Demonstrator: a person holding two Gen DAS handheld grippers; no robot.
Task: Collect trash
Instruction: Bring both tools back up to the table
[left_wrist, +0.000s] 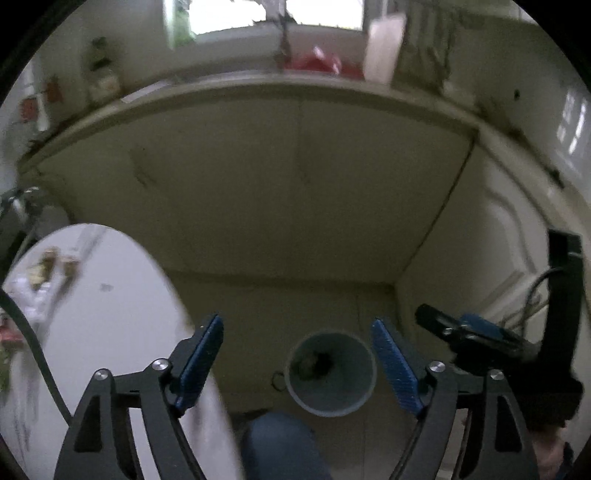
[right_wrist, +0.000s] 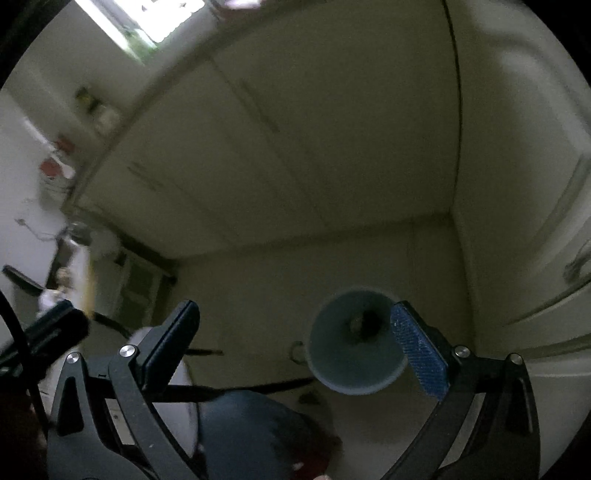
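Observation:
A grey-blue round bin (left_wrist: 331, 373) stands on the floor by the cabinet, seen from above, with some dark trash at its bottom. It also shows in the right wrist view (right_wrist: 356, 341). My left gripper (left_wrist: 301, 362) is open and empty, high above the bin. My right gripper (right_wrist: 295, 345) is open and empty too, with its right finger (right_wrist: 419, 352) over the bin's rim. The right gripper also shows at the right edge of the left wrist view (left_wrist: 476, 332).
Cream cabinet doors (left_wrist: 258, 184) rise ahead under a countertop (left_wrist: 258, 88) with red items and a window behind. A white round tabletop (left_wrist: 96, 325) is at left. The person's blue-jeaned knee (left_wrist: 280, 446) is below, near the bin.

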